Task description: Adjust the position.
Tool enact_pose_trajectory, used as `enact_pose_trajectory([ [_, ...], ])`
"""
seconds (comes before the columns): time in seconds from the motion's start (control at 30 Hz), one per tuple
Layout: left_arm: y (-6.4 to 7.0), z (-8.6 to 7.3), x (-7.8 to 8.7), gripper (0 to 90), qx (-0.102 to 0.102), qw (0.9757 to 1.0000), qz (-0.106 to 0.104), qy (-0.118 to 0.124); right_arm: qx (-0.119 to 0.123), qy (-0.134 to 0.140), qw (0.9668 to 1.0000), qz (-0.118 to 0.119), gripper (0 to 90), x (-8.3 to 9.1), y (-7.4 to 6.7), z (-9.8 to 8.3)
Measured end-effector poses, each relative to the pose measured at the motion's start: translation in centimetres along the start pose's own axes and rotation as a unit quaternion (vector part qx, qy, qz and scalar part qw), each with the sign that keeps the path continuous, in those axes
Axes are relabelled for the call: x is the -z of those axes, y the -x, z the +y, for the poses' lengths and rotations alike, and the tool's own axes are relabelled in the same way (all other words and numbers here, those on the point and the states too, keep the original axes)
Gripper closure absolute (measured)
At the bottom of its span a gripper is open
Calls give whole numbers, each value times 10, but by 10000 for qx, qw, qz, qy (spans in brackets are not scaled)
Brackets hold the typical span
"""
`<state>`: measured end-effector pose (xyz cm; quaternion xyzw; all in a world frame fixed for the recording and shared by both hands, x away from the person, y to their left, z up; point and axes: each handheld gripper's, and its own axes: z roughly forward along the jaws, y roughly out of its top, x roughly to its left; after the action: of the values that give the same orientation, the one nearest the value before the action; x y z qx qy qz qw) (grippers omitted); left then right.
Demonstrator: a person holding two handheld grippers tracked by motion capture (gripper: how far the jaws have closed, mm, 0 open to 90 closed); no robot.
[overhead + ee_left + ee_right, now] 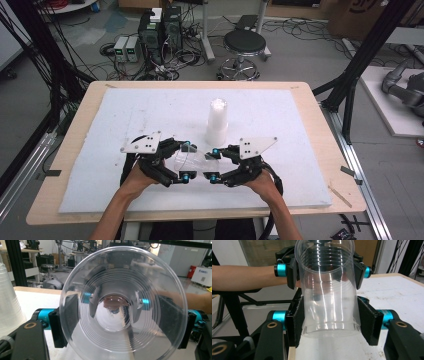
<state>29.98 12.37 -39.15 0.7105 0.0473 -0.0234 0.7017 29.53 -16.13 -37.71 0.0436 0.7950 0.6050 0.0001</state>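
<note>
A clear plastic cup [197, 159] lies on its side just above the white mat, held between my two grippers, which face each other. My left gripper [186, 161] grips the cup near its wide mouth. In the left gripper view I look straight into the cup [120, 272], and the left gripper [121, 325] has a black pad on each side of its wall. My right gripper [214, 164] is shut on the cup's base end. In the right gripper view its pads [298, 322] press on the cup [329, 290], with the left gripper [325, 272] at the far end.
An upright stack of whitish cups [217, 120] stands on the mat [125, 115] just behind the grippers, and also rises at the left edge [7, 302]. The wooden table rim [75, 150] surrounds the mat. A stool [244, 45] and black frame posts stand beyond.
</note>
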Motion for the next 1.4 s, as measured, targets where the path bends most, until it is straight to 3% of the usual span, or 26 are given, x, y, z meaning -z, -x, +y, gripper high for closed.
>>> enact_pose_trajectory([
  [0.27, 1, 0, 0, 287, -53, 10000, -14, -1, 8, -79, 10000, 46, 441, -4, 0, 0],
  [0.7, 2, 0, 0, 314, -89, 9999, 8, -59, 39, -84, 10000, 28, 432, -4, 0, 0],
  [0.73, 2, 0, 0, 313, -102, 9999, 28, -64, 21, -122, 9999, 38, 397, -4, -1, 0],
  [0.8, 2, 0, 1, 313, -120, 9999, 49, -84, -28, -170, 9998, -37, 163, -7, -2, 1],
  [0.83, 2, 0, 1, 313, -119, 9999, 54, -86, -98, -259, 9995, -141, 144, -9, -3, 1],
  [1.2, 2, 1, 4, 312, -159, 9997, 109, -136, -78, -357, 9992, -130, 144, -11, -4, 0],
  [1.3, 1, 4, 9, 311, -161, 9996, 184, -166, -103, -367, 9990, -227, 144, -9, -2, -1],
  [1.4, 0, 8, 14, 309, -190, 9987, 325, -352, -209, -385, 9981, -438, 145, -4, -1, -5],
])
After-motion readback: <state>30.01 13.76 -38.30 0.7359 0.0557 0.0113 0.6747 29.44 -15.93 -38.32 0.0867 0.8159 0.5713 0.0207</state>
